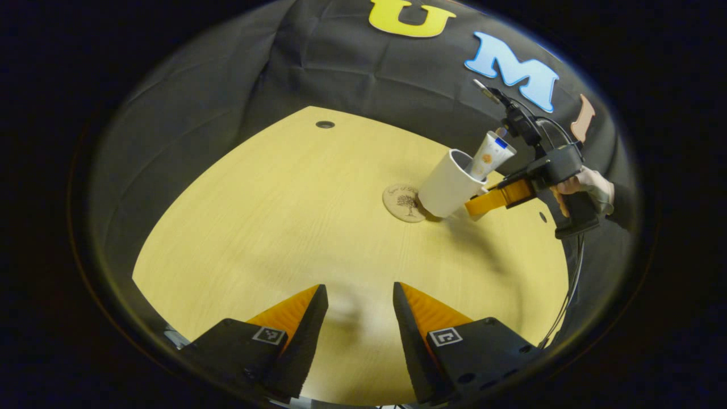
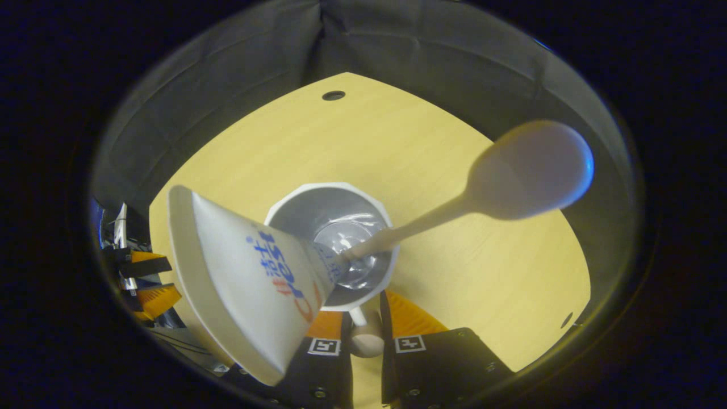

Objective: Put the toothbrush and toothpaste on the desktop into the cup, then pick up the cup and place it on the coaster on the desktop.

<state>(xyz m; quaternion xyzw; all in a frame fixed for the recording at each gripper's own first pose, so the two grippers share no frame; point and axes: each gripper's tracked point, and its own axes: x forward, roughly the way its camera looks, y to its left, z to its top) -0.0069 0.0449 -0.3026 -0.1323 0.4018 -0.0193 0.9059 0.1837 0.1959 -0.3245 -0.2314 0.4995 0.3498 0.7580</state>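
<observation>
- The white cup (image 1: 450,184) is tilted, its base at the edge of the round coaster (image 1: 402,202) on the desktop (image 1: 284,216).
- The toothpaste (image 2: 244,278) and the toothbrush (image 2: 511,176) stand inside the cup.
- The right gripper (image 2: 366,326) pinches the cup's handle (image 2: 363,335) between both fingers.
- The left gripper (image 1: 359,335) hangs well apart over bare desktop, fingers spread.

L tool (image 1: 360,318) agape, R tool (image 2: 365,329) clamped

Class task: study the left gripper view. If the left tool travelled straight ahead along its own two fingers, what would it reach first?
Most likely the bare wooden desktop. The left tool is open and angled down at it, with nothing between. The cup and coaster lie off to the right of that line, though depth is hard to judge.
</observation>
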